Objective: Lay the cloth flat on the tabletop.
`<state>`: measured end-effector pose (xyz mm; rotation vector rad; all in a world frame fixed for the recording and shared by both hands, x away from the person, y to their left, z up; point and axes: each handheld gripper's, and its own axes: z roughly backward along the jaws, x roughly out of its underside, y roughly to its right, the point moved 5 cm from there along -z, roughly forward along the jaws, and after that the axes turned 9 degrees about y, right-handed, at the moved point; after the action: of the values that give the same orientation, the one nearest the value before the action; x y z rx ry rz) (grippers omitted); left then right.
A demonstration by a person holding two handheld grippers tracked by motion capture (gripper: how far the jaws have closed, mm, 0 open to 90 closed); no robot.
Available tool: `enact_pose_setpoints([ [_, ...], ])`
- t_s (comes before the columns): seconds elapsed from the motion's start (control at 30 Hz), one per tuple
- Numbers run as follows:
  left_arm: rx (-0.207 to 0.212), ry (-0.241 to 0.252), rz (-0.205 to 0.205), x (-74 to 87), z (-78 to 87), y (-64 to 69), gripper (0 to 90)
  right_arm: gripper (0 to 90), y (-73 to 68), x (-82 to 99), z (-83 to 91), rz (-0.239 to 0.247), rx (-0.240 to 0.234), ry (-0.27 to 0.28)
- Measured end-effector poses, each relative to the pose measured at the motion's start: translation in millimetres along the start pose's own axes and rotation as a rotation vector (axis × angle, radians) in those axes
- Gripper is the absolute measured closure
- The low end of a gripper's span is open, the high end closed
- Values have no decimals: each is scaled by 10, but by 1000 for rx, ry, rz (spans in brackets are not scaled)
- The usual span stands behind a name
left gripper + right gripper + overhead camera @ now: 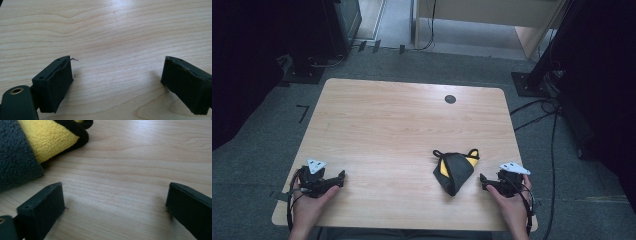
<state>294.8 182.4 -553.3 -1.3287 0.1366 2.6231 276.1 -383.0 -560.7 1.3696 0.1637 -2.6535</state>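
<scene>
Two empty grippers, jaws spread, low at the table's near edge beside one crumpled cloth.

The right gripper (486,181) stands wide open just beside the grey-and-yellow cloth (454,170), which lies at its ten o'clock; the right gripper view shows fleecy pile and a black hem. The left gripper (339,177), equally spread and holding nothing, rests well apart at the near left corner. The wooden table (402,120) is bare toward twelve o'clock, save one dark round cap (450,99).
</scene>
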Motion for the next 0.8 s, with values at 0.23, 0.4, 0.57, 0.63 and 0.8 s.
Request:
enact_pose_setpoints([
  [0.23, 9, -22, -10, -21, -7, -7, 98, 176, -31, -45, 99, -28, 19, 26],
  [0.4, 6, -31, 28, -54, -3, 1, 129, 179, -279, -220, 221, -30, -47, 93],
  [0.57, 15, -27, 15, -158, -6, 122, 129, 200, -553, -352, 281, -6, -109, 114],
  [0.63, 28, -16, 6, -196, 6, 185, 129, 201, -636, -413, 276, -7, -131, 123],
  [0.8, 56, -6, -10, -272, 2, 315, 129, 158, -757, -482, 210, -2, -173, 115],
])
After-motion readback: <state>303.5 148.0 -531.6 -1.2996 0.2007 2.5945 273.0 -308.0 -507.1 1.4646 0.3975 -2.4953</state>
